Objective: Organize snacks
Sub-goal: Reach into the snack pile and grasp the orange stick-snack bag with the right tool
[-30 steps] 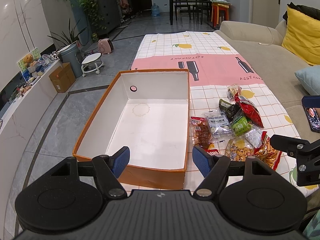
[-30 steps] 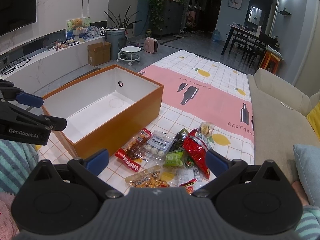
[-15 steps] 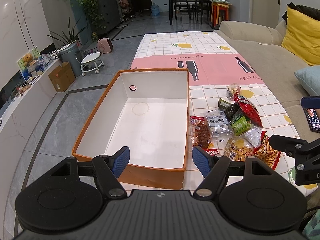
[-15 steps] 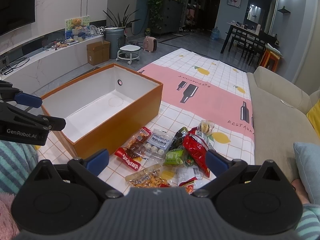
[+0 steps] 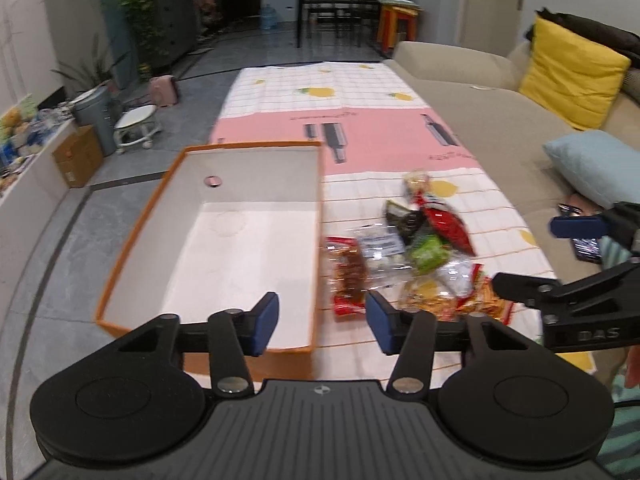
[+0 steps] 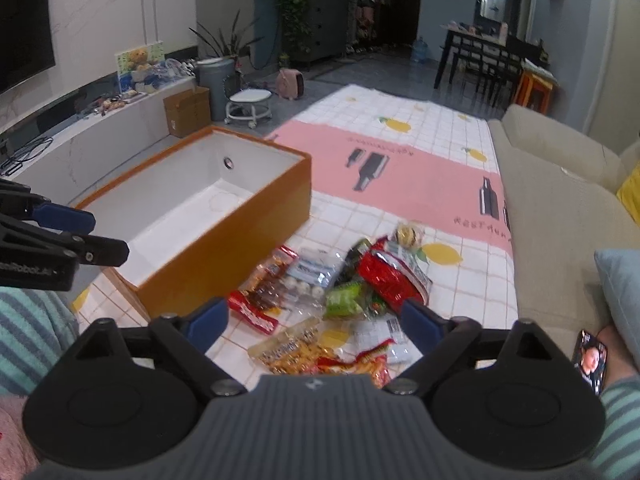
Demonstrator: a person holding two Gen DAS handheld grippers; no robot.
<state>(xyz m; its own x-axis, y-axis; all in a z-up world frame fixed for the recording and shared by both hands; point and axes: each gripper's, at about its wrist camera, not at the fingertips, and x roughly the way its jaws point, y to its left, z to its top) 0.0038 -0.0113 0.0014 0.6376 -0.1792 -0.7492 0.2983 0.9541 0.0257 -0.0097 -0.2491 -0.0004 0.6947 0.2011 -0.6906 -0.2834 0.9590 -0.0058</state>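
Observation:
An empty orange box (image 5: pixel 140 236) with a white inside stands on the tablecloth, left of a pile of snack packets (image 5: pixel 408 256). The box (image 6: pixel 224 248) and the pile (image 6: pixel 340 288) also show in the right wrist view. The pile holds a red packet (image 6: pixel 384 276), a green packet (image 6: pixel 344 300) and a clear cracker bag (image 6: pixel 296 352). My left gripper (image 5: pixel 320 324) is open and empty over the box's near right corner. My right gripper (image 6: pixel 314 320) is open and empty just above the near side of the pile.
The checked tablecloth (image 5: pixel 360 92) with a pink band runs away from me. A beige sofa (image 5: pixel 500 120) with a yellow cushion (image 5: pixel 572 76) and a light blue cushion (image 5: pixel 588 164) lies to the right. A phone (image 6: pixel 592 360) lies on the sofa edge. Floor lies left of the box.
Both grippers have moved forward and a little down toward the snacks, blurring the views. The left gripper has shifted right, toward the box's right wall. Both stay open and empty.

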